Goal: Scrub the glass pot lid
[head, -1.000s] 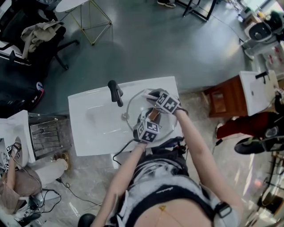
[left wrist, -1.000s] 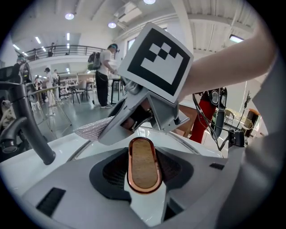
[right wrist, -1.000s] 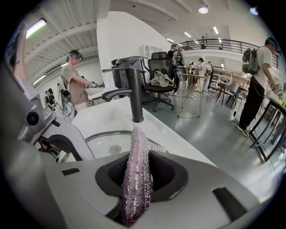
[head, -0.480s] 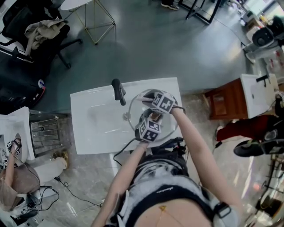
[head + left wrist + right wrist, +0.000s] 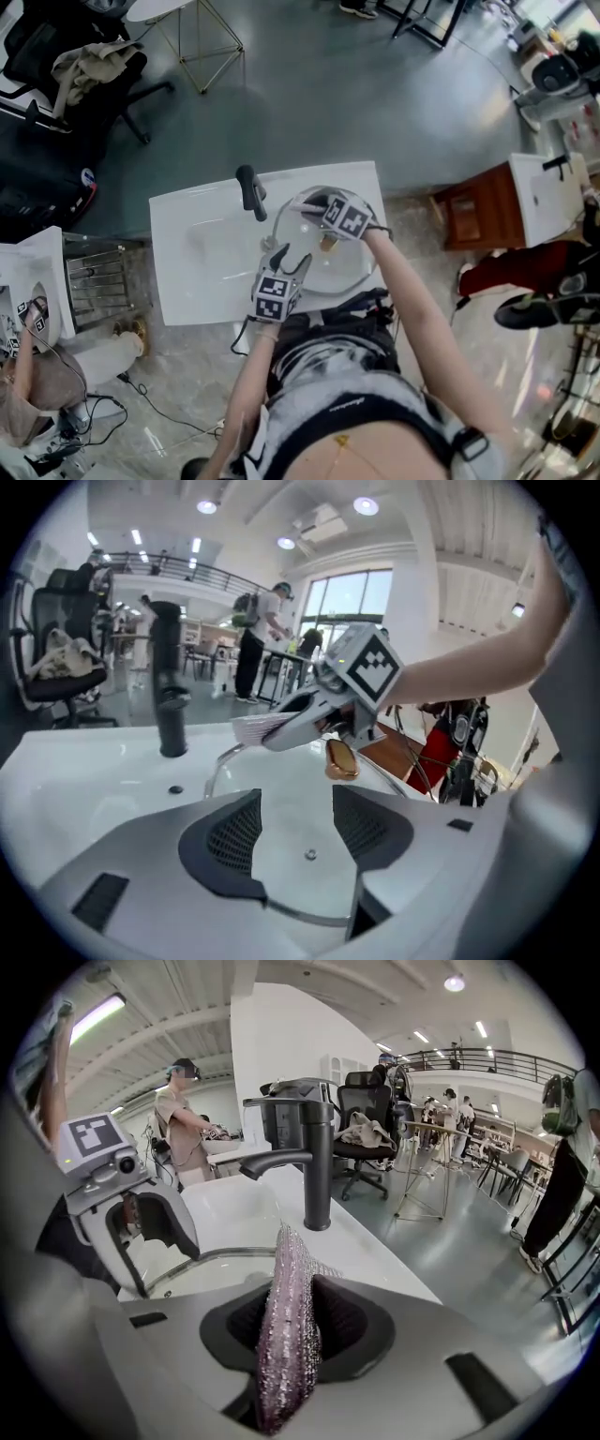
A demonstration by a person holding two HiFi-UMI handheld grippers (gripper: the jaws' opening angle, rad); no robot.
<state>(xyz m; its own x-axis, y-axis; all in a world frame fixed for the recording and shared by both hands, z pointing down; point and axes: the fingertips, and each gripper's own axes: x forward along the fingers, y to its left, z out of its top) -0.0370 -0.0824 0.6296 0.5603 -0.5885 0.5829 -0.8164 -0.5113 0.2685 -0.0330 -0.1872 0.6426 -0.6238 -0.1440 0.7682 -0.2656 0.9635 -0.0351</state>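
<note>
Lid (image 5: 343,268) lies in the white sink (image 5: 192,277), right of the black faucet (image 5: 248,194). Its gold knob (image 5: 328,244) shows near the middle. From the left gripper view the lid's rim (image 5: 217,766) curves past and under the jaws, and the knob (image 5: 340,758) sits just under the right gripper.

Left gripper (image 5: 289,259): at the lid's near-left edge, pointing down and inward. Jaws have just been opening and now stand wide apart (image 5: 295,822), with nothing gripped; only the glass and sink show through the gap. Cannot tell if it touches the lid.

Right gripper (image 5: 307,200): over the far side of the lid, tips close to the faucet. Jaws (image 5: 291,1312) are clamped on a glittery mauve scrub cloth (image 5: 286,1335), which stands up in a fold between the pads. The cloth's free end (image 5: 255,728) sticks out past the tips, above the glass.

From the right gripper view, faucet (image 5: 317,1162) is dead ahead, left gripper (image 5: 127,1199) off to the side, lid rim (image 5: 211,1258) between.
</note>
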